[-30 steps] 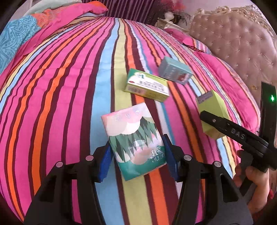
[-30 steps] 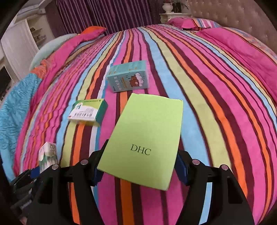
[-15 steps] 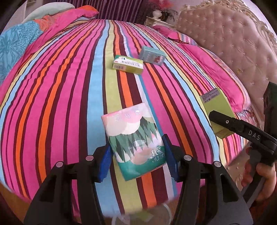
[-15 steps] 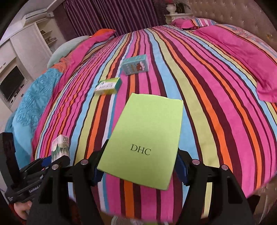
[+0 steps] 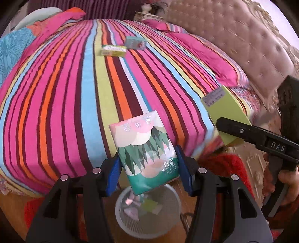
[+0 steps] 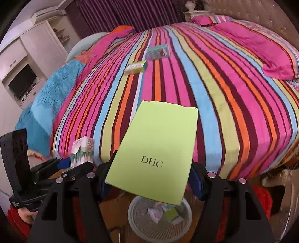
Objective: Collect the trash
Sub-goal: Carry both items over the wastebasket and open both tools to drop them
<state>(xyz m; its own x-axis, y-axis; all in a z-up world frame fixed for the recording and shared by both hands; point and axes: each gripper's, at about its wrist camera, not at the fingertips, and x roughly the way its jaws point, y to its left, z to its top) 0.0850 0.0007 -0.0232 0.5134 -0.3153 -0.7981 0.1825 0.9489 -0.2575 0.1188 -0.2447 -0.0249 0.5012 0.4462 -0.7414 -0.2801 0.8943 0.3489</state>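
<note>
Big bed (image 6: 214, 89) with a bright striped cover across the middle. Padded headboard (image 5: 243, 37) at upper right. Purple curtains (image 6: 112, 15) along the top. White cupboard (image 6: 37, 43) with a dark screen (image 6: 22, 81) at the left. Brown floor (image 5: 15, 209) at the bottom.

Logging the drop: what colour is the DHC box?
Plain lime green, with dark lettering; the DHC box shows best in the right wrist view.

- The green box (image 5: 113, 50) and teal box (image 5: 135, 42) at upper centre of the left wrist view are blurred; their print is unreadable.
- The waste basket (image 6: 139, 223) at bottom centre of the right wrist view is partly hidden by the lime DHC box (image 6: 158, 149); its contents are indistinct.
- The hand (image 5: 280, 185) at the right edge is cut off.
</note>
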